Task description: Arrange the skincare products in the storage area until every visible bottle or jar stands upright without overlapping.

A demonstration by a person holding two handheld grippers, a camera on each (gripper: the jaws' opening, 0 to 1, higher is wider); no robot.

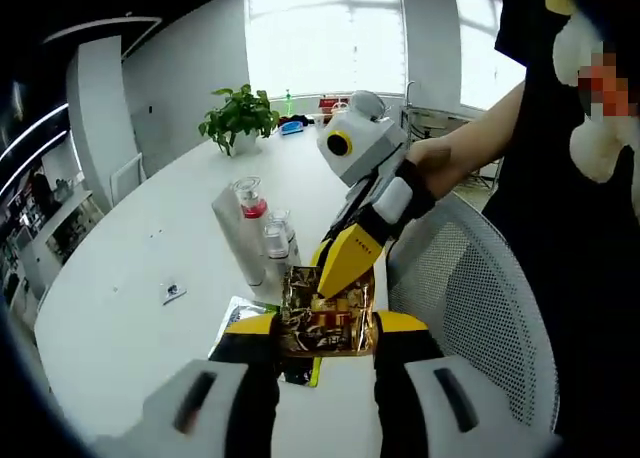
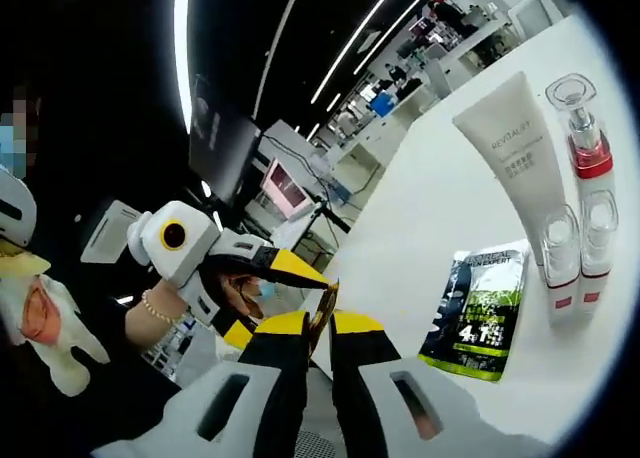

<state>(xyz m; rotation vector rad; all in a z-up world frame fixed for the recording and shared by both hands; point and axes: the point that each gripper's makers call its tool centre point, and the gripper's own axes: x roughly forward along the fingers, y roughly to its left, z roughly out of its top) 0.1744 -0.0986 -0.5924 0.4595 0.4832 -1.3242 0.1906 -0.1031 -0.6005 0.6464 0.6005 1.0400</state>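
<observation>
A gold and brown sachet hangs face-on between the wide-spread jaws of my left gripper, which stands open around it. My right gripper comes in from the right and is shut on the sachet's top. In the right gripper view the sachet shows edge-on, pinched in my right gripper, with the left gripper at the left. On the white table stand a white tube, a pump bottle with a red collar and two small clear bottles. A green sachet lies flat beside them.
A small dark sachet lies alone on the table to the left. A potted plant stands at the far end. A grey mesh chair is at the right, by a person in a black sleeve.
</observation>
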